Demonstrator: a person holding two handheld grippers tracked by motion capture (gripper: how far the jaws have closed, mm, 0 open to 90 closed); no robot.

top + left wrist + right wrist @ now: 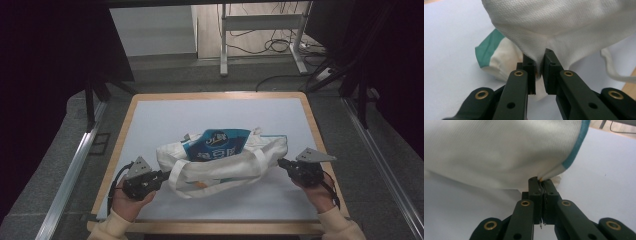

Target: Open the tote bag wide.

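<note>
A white cloth tote bag (220, 165) lies on its side on the white table top, its straps hanging toward the front. A blue snack packet (216, 145) pokes out of its mouth. My left gripper (161, 176) is shut on the bag's left end; white fabric (549, 30) is bunched between its jaws (539, 71). My right gripper (281, 162) is shut on the bag's right corner, where the teal-trimmed edge (574, 152) runs down into the closed jaws (541, 182). The bag hangs stretched between both grippers, low over the table.
The white mat (165, 120) sits on a wood-rimmed table (314, 125). A green and white fabric part (489, 53) of the bag rests on the mat to the left. Beyond the table stand a metal frame's legs (223, 40) and floor cables.
</note>
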